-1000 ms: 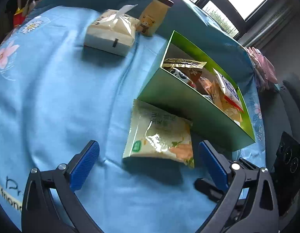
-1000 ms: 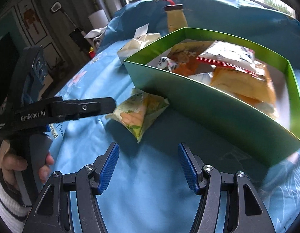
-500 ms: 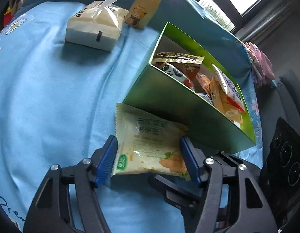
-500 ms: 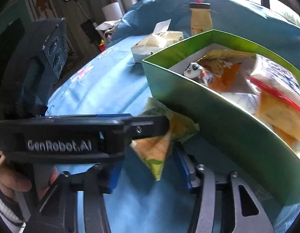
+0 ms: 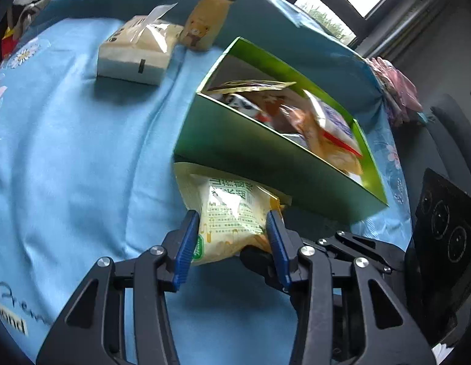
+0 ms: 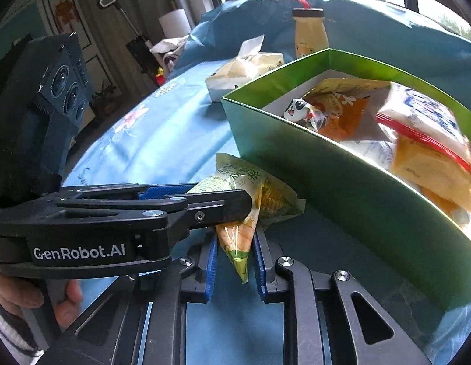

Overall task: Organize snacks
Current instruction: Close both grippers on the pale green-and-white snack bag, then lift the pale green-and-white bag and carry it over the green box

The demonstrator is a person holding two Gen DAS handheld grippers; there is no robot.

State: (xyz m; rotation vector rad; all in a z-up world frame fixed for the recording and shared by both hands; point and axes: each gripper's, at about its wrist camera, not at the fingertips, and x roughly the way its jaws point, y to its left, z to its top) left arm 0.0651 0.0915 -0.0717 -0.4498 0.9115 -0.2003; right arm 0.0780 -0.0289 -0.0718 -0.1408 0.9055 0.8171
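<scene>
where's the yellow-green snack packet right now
The crinkly yellow-green snack packet lies on the light blue cloth against the green cardboard box's near wall, low in both views, clamped by both hand-held grippers.

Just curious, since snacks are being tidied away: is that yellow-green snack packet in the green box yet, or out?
Out. The snack packet lies on the blue cloth against the outside wall of the green box, with both grippers' blue pads closed on it.

Snack packet (image 5: 229,213) against box (image 5: 265,158) front wall; tissue pack (image 5: 138,51) and bottle (image 5: 208,21) behind
</scene>
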